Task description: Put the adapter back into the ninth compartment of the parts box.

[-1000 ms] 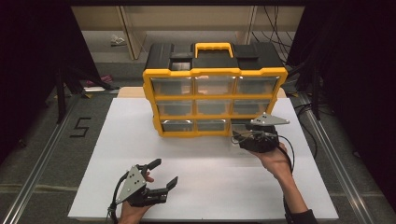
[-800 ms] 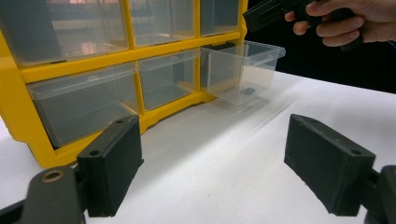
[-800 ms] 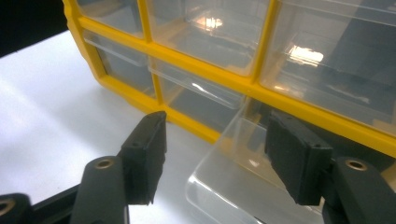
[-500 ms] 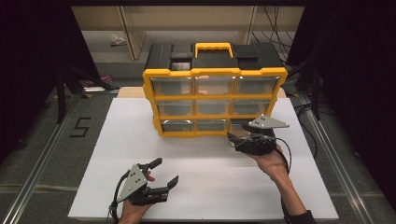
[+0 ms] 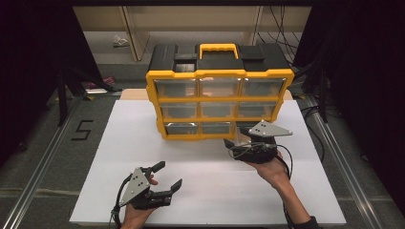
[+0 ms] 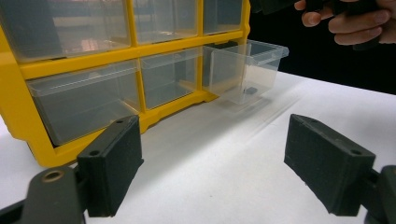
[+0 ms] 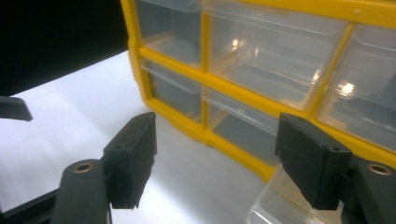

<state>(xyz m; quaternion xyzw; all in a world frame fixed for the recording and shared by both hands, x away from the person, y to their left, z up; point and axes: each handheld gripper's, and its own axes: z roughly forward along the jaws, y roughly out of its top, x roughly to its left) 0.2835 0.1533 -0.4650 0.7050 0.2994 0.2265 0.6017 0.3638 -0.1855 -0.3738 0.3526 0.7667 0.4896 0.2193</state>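
I see the pulled-out drawer (image 7: 275, 205) cut off at 5 o'clock, its small dark content (image 6: 251, 90) too small to identify.

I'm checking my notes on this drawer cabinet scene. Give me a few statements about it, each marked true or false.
1. The organizer has a yellow frame and a yellow carry handle. True.
2. Its bottom right drawer is pulled out. True.
3. The pulled-out drawer is packed with screws. False: it looks almost empty, with just one small dark item on its floor.
4. The left gripper is clamped on a drawer. False: it is open above the white table, away from the organizer.
5. The right gripper is open beside the pulled-out drawer. True; its jaws have just been opening, with nothing between them.
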